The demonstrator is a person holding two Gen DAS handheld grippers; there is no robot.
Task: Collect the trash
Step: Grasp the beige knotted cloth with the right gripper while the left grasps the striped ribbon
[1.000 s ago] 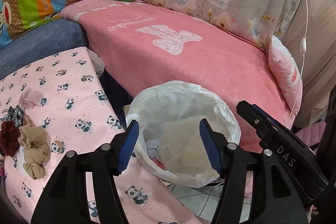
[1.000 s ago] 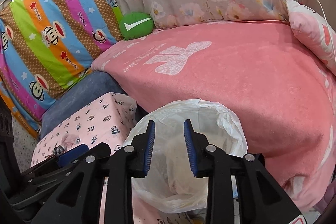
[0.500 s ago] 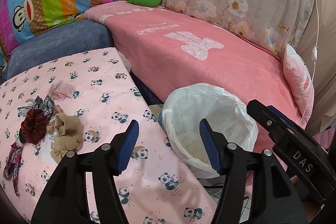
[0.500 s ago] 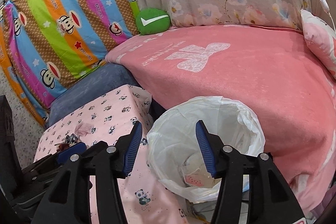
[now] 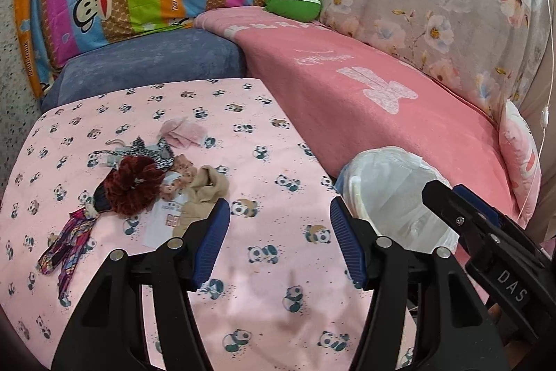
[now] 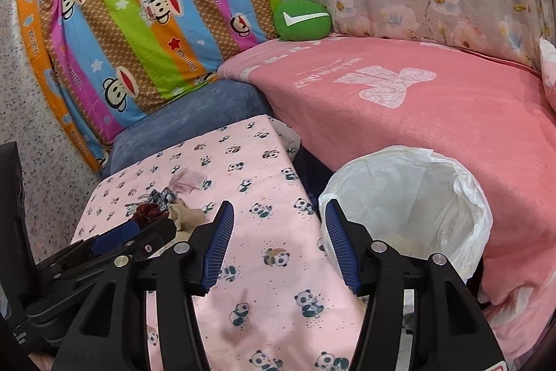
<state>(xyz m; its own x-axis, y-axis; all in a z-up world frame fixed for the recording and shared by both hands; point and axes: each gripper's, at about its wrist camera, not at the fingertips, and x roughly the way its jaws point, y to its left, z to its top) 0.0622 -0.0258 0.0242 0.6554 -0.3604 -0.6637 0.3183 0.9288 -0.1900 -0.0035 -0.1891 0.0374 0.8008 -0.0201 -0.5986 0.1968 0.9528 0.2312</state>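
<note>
We find both tools released and empty: the left gripper (image 5: 279, 239) and right gripper (image 6: 276, 242) hover over the panda-print table (image 5: 271, 162), jaws apart with nothing between them. We judge the step to be the reach for another piece. The litter pile (image 5: 149, 183) lies at ten o'clock from the left gripper; the lined bin (image 6: 406, 211) stands at two o'clock of the right gripper, beside the table. Next calls for lowering onto one item and closing.
</note>
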